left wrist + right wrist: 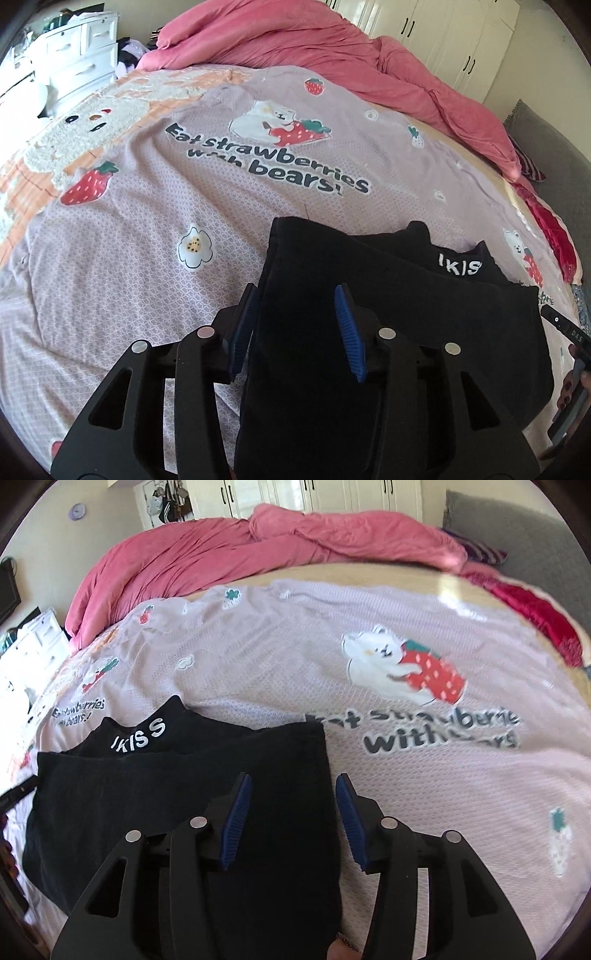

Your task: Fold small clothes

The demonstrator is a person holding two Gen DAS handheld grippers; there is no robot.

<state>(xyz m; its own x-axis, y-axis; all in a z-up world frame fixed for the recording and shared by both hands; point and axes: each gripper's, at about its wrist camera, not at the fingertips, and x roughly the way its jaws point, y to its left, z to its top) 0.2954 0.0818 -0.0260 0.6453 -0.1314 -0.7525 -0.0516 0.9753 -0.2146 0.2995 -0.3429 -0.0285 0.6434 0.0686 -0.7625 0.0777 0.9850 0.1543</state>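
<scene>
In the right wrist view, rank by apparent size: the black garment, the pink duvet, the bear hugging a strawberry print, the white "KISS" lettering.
1. Pink duvet and black garment: similar in spread; the garment lies much nearer the camera, so I won't rank them.
2. Bear hugging a strawberry print.
3. White "KISS" lettering.

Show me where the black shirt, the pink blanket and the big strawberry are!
black shirt point(184, 782): right wrist view, on its folded top layer.
pink blanket point(295, 40): left wrist view, on the bunched middle part.
big strawberry point(86, 184): left wrist view, on its red body, printed on the bed cover.
</scene>
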